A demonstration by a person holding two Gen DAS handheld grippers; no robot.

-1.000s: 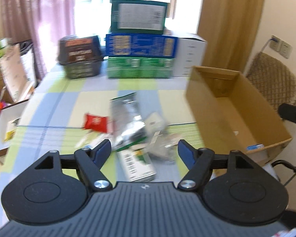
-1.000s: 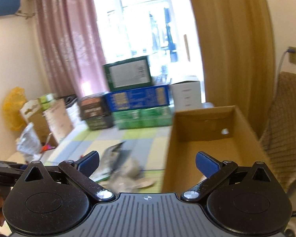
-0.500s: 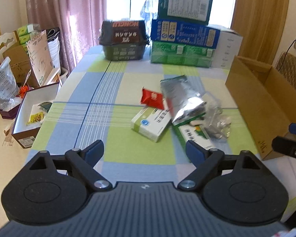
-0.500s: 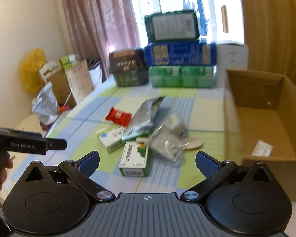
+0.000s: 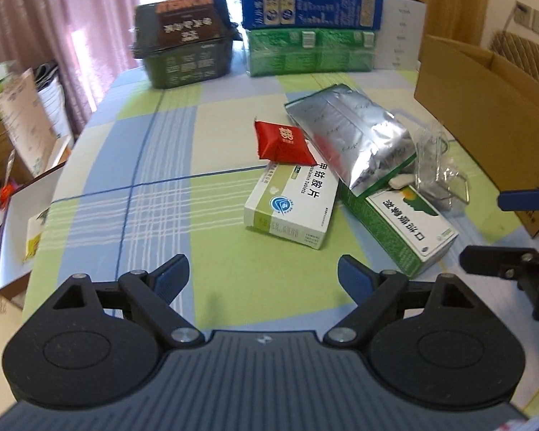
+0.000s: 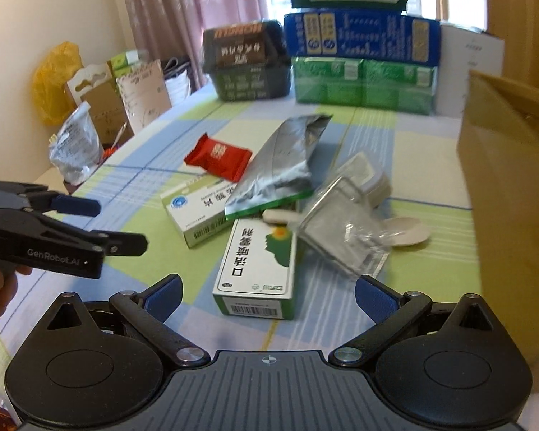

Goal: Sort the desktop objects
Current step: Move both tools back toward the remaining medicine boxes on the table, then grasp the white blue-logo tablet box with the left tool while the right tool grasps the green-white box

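Red sachet [image 5: 285,142] mid-worktop [image 5: 133,165], soft and light, I'd pinch an edge; white tablet box [image 5: 293,204] stiff, take its long sides; foil bag [image 5: 352,136] slippery; both my left hand-held gripper [image 5: 264,276] and right hand-held gripper [image 6: 267,296] gape empty

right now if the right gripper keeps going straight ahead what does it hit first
Most likely the green-and-white medicine box lying lengthwise between the open fingers of the right gripper, barcode end nearest. The crumpled clear plastic packet lies just right of that line; depth is hard to judge.
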